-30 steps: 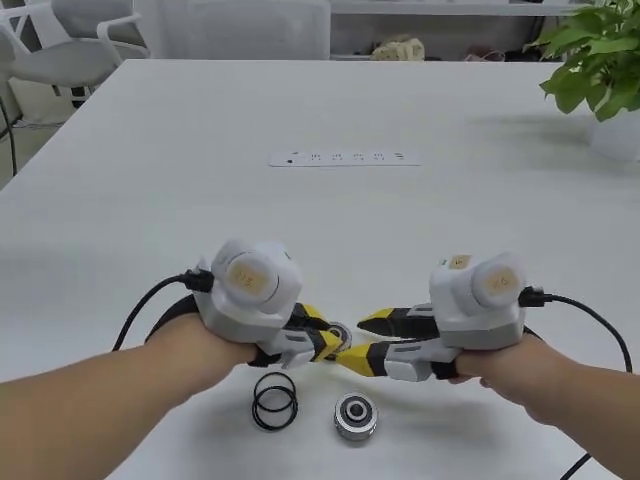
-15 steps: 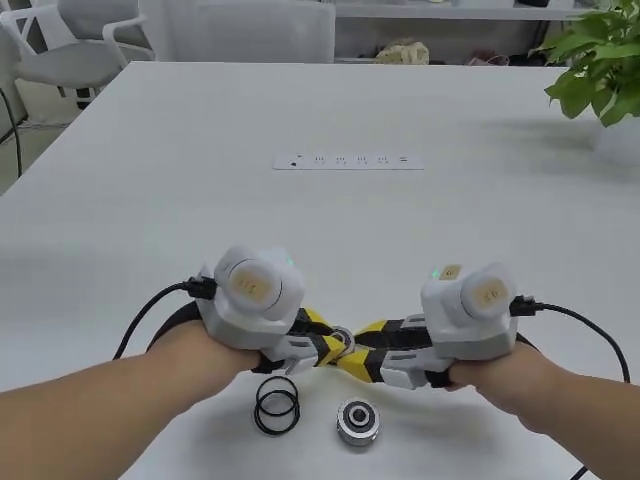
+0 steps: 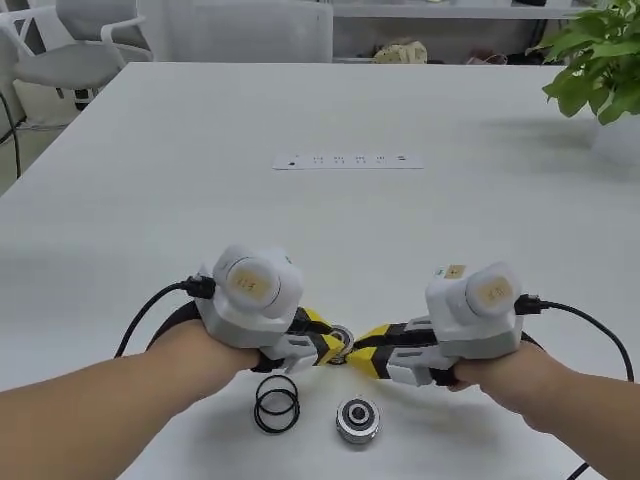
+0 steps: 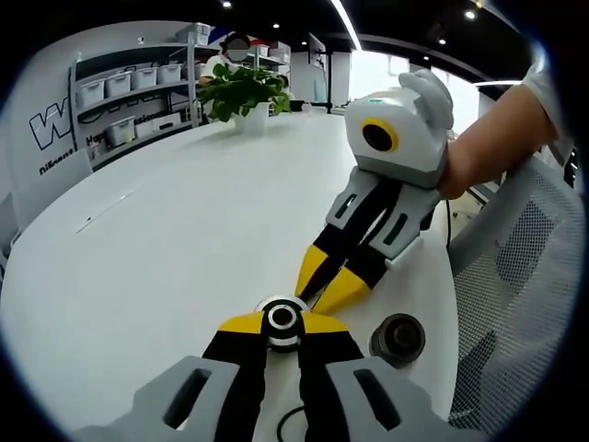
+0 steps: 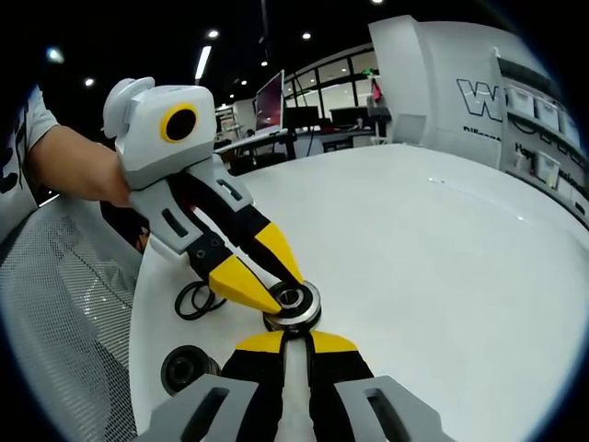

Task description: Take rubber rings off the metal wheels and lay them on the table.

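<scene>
Two tools meet tip to tip low over the near part of the worktop [image 3: 420, 230]. In its own view we see the left tool [image 4: 281, 325] closed on a small metal wheel [image 4: 282, 315], one yellow tip on each side of it. The right tool [image 5: 286, 342] has its jaws drawn almost together, and its tips touch the wheel's rim; we cannot tell whether they pinch anything there. From the head view the held wheel sits between the two tools, just above the surface.

Nearer to us, a second wheel [image 3: 357, 418] lies flat on the worktop, just below the tips. To its left lie two black rings [image 3: 276, 403], loose and overlapping, near the second wheel but apart from it.

Farther off, a power strip [image 3: 348, 160] lies in the middle of the worktop, and a plant [image 3: 598, 58] stands at the far right corner.
</scene>
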A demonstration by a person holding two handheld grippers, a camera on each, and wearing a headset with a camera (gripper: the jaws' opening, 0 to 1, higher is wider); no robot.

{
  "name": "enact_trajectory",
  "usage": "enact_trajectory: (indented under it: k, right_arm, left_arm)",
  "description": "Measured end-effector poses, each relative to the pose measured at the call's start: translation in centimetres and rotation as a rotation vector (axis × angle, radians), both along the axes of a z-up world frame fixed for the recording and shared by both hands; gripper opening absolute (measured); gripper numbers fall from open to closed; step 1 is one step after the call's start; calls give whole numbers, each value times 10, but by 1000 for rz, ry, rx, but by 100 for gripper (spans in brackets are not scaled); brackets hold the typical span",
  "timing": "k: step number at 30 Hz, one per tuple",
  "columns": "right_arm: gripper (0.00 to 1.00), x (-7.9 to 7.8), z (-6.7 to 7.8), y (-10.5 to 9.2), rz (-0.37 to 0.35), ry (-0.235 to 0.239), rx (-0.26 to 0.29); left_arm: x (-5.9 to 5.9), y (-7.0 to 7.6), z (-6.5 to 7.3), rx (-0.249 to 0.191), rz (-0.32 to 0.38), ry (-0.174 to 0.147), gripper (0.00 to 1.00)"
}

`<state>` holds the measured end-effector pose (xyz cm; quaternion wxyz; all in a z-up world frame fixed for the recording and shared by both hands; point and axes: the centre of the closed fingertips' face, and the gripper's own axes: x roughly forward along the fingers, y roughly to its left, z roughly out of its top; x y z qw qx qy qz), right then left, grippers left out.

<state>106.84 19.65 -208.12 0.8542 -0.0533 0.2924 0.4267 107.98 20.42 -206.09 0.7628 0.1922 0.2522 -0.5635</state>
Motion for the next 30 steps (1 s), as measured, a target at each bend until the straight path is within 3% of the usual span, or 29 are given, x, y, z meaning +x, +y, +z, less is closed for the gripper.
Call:
enact_trajectory:
  k: [5,10,12,16,19,23,30]
  right_arm:
    - [0,0,0,-1,-10,13,7]
    - [0,2,0,-3,-62,62,48]
    - [0,2,0,-3,-108,101,90]
    - [0,9,2,-9,-186,136,156]
    - [0,14,9,-13,-236,149,220]
    - [0,13,9,-11,-240,149,222]
    - [0,15,16,-10,-277,169,295]
  left_arm:
    - [0,0,0,-2,2,-1,7]
    - [0,0,0,-2,6,-3,7]
    - [1,0,0,-2,7,-5,7]
    - [0,0,0,0,9,-10,7]
    - [-1,0,0,-1,9,-9,7]
    - [-1,0,-1,1,9,-11,6]
    - [0,0,-1,2,8,-14,6]
